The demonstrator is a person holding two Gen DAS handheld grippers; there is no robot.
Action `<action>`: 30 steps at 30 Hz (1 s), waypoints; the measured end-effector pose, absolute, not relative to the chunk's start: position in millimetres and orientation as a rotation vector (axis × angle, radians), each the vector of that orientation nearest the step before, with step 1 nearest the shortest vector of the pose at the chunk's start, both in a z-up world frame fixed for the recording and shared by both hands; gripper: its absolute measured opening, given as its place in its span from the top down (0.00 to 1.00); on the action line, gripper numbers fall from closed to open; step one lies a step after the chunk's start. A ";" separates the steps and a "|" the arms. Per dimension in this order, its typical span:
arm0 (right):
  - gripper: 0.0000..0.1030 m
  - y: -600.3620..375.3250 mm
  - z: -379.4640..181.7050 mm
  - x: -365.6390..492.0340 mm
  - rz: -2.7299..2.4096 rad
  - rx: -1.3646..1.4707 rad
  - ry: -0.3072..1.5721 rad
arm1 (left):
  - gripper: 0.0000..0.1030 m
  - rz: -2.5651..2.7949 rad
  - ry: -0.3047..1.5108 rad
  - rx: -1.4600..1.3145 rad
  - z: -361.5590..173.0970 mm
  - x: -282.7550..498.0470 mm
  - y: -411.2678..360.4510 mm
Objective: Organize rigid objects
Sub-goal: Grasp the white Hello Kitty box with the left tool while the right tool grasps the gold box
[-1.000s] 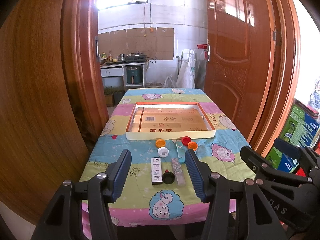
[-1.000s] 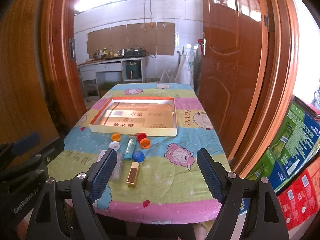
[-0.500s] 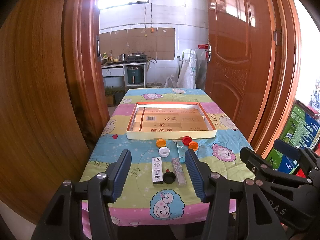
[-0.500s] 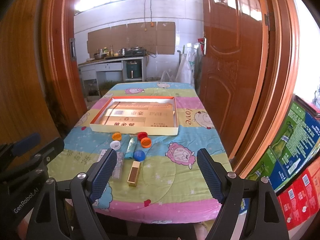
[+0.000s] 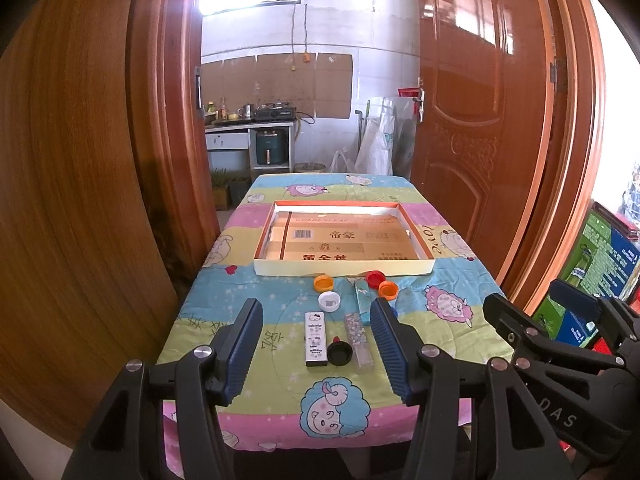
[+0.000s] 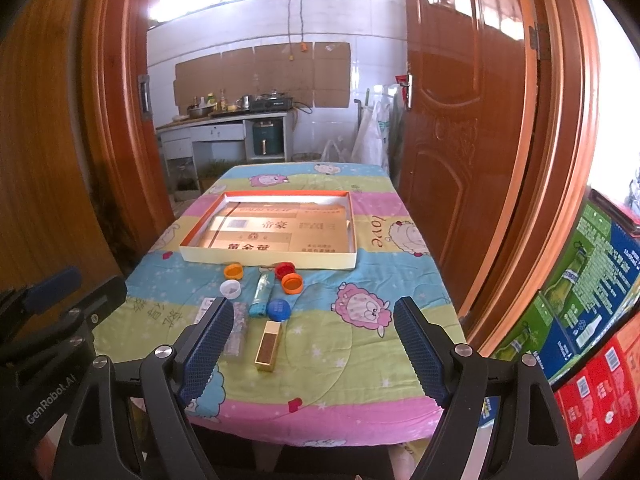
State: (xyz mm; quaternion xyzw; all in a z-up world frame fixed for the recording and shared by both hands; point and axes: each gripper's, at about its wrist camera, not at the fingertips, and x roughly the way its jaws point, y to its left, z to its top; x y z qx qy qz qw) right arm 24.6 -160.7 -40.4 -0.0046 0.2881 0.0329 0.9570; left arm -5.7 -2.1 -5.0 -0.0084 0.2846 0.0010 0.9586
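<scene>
Left tongs [image 5: 316,344]: released, empty, lower centre of frame, unmoved since a second ago. Right tongs [image 6: 314,344]: likewise spread, empty, unmoved. Small items, among them white box [image 5: 316,339], gold box [image 6: 269,346] and bottle caps [image 6: 234,270]: mid-frame on bench [image 6: 360,376], unchanged. Tray [image 5: 344,270] beyond: empty. Sorting not begun.

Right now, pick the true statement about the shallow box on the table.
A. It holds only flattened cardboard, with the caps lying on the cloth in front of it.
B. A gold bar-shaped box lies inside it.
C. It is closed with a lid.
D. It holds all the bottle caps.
A: the shallow box shows only printed cardboard inside, while the orange cap and red cap sit on the cloth before it.
</scene>
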 end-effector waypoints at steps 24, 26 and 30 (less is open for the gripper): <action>0.19 -167.9 -52.9 38.3 0.056 0.022 0.630 | 0.45 0.046 0.619 -0.050 -18.2 14.2 24.3; 0.19 -167.0 -58.2 41.9 0.063 0.026 0.642 | 0.45 0.036 0.634 -0.047 -23.0 19.1 25.0; 0.19 -165.6 -74.4 52.4 0.080 0.043 0.684 | 0.45 0.018 0.685 -0.045 -38.3 36.0 25.5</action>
